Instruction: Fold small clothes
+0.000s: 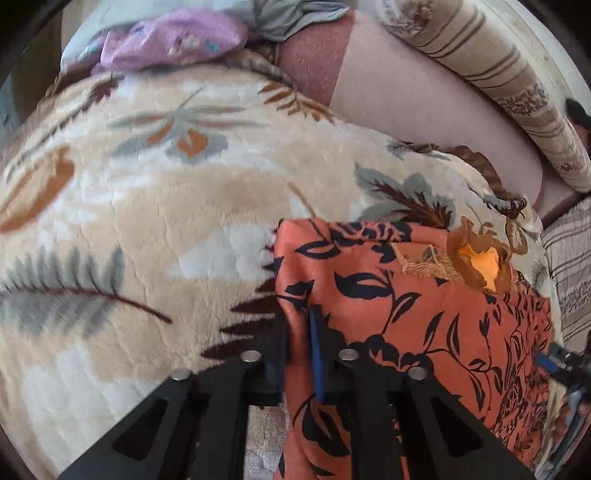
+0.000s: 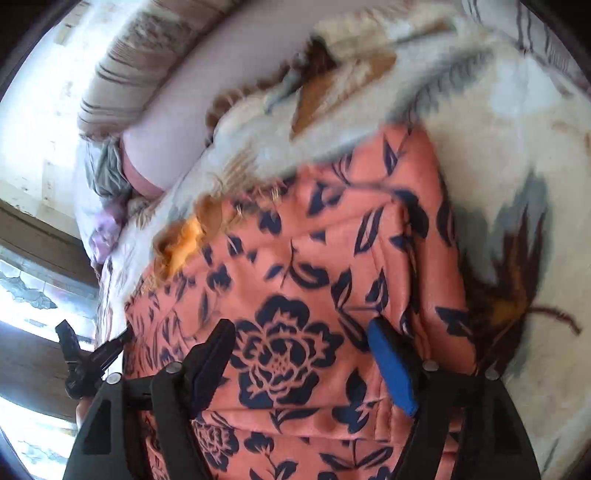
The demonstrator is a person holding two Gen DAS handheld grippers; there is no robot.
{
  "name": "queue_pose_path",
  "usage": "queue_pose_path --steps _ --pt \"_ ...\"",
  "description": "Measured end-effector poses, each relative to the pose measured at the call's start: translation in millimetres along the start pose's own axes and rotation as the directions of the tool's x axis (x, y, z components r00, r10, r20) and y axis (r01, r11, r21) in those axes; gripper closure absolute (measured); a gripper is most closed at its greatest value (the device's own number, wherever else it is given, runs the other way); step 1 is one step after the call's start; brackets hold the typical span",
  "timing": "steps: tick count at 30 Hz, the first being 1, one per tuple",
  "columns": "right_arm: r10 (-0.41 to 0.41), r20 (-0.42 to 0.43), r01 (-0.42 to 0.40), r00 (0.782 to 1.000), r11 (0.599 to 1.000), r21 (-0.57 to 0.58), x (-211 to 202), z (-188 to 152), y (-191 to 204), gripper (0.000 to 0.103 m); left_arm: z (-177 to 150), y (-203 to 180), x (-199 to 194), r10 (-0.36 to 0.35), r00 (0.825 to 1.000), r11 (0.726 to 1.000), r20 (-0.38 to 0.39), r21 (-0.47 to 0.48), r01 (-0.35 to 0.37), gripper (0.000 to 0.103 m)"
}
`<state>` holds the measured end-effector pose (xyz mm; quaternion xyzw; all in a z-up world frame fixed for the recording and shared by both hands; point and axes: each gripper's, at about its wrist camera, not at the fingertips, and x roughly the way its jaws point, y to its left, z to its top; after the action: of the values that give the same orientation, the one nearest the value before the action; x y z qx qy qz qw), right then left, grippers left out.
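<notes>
An orange garment with dark navy floral print (image 1: pixel 406 295) lies on a cream fleece blanket (image 1: pixel 166 184). It has a gold embroidered neckline (image 1: pixel 476 258). My left gripper (image 1: pixel 299 332) is shut on the garment's left edge, with cloth pinched between the blue pads. In the right wrist view the garment (image 2: pixel 295 277) fills the middle. My right gripper (image 2: pixel 303 332) is open, its fingers spread wide over the cloth, with one blue pad (image 2: pixel 391 365) resting on it. The left gripper (image 2: pixel 85 362) shows at the garment's far edge.
The blanket covers a bed with a pink sheet (image 1: pixel 424 103). A striped bolster (image 1: pixel 517 85) lies along the far side. A purple floral cloth (image 1: pixel 173 40) and a grey cloth (image 1: pixel 295 18) are heaped at the back. A window (image 2: pixel 29 295) is at left.
</notes>
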<state>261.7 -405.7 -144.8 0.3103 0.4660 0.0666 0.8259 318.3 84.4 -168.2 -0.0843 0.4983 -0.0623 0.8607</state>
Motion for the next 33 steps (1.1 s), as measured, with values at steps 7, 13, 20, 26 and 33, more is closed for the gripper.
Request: queue_pose_path --steps 7,13,20,26,33 --pt "-0.181 0.155 0.179 0.971 0.983 0.031 -27 26 -32 0.018 1 21 13 0.02 1.0 0.999 -0.013 -0.027 -0.02 0.096" --pt "-0.097 0.094 0.094 0.991 0.995 0.034 -6 50 -35 0.073 4 7 -13 -0.009 0.996 1.0 0.088 0.009 0.009 0.064" --pt "-0.195 0.123 0.189 0.973 0.98 0.058 -1 53 -36 0.074 5 8 17 0.095 0.995 0.995 0.019 0.03 -0.096 0.102" --pt "-0.133 0.074 0.118 0.988 0.977 0.177 -7 51 -62 0.026 8 28 3 0.068 0.998 0.997 -0.005 -0.029 -0.068 0.095" --pt "0.041 0.066 -0.047 0.997 0.994 0.1 -39 3 -45 0.008 -45 17 -68 -0.161 0.982 0.987 0.101 0.001 0.162 0.03"
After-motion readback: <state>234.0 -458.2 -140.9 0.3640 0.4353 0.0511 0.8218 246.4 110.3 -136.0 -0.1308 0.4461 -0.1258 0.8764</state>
